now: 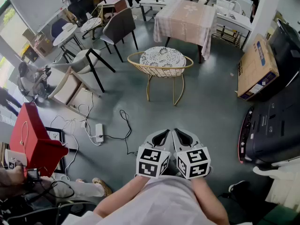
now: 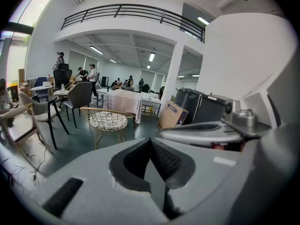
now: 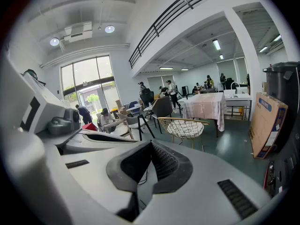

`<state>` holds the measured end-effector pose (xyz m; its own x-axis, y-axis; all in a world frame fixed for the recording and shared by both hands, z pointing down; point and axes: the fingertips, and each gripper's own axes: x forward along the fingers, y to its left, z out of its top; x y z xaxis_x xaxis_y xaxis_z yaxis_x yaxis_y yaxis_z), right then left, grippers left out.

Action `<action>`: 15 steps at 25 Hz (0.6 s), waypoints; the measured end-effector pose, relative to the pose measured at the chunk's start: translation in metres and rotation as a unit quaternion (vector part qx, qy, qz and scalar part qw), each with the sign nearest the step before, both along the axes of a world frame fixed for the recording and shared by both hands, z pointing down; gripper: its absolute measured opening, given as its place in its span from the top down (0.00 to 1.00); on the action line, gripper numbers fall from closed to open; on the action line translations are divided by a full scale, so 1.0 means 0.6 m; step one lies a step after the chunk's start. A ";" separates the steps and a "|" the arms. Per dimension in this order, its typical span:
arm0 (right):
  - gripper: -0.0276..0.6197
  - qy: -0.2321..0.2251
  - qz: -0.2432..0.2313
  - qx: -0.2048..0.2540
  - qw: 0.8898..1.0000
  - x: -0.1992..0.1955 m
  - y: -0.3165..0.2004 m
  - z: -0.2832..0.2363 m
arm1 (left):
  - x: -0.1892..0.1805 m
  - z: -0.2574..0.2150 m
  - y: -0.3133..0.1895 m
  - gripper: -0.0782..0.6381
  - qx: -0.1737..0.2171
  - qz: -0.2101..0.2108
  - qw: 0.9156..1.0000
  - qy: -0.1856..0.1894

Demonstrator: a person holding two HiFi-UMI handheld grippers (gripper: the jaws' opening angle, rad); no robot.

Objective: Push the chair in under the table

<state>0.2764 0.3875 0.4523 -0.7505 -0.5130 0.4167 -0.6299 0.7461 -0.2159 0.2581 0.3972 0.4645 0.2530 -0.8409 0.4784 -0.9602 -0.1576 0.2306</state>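
**Holding Both Claws Shut, Well Short of the Chair**

Held low at the near edge of the head view, the left claw (image 1: 161,136) and the right claw (image 1: 184,137) sit side by side, each with its marker cube toward the person. Each claw's own view shows its dark ribbed jaws pressed together at the tips. Both are fully closed and grip nothing.

The gold wire-frame chair (image 1: 161,63), with a round white lace-patterned seat pad, stands on the grey-green floor (image 1: 206,107). It is straight ahead of both claws and well apart from them. Just beyond it is the square desk (image 1: 185,18), draped in a pale pink checked cloth. The chair stands at the desk's near side, toward its left corner, with the seat out in the open, not under the top.

A brown cardboard box (image 1: 255,67) stands to the right. On the left, a white power strip (image 1: 99,131) and a black cable (image 1: 124,123) lie on the floor near a red box (image 1: 33,137). A dark grey chair with black legs (image 1: 119,28) stands left of the desk.
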 end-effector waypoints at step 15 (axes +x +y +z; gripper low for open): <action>0.95 0.005 0.000 -0.008 1.000 -0.057 -0.044 0.008 | -0.055 0.010 -0.045 0.88 0.003 0.010 1.000 0.011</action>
<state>0.2422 0.3610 0.4573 -0.7465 -0.5057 0.4324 -0.6319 0.7424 -0.2225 0.2250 0.3703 0.4704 0.2794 -0.8382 0.4684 -0.9518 -0.1776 0.2499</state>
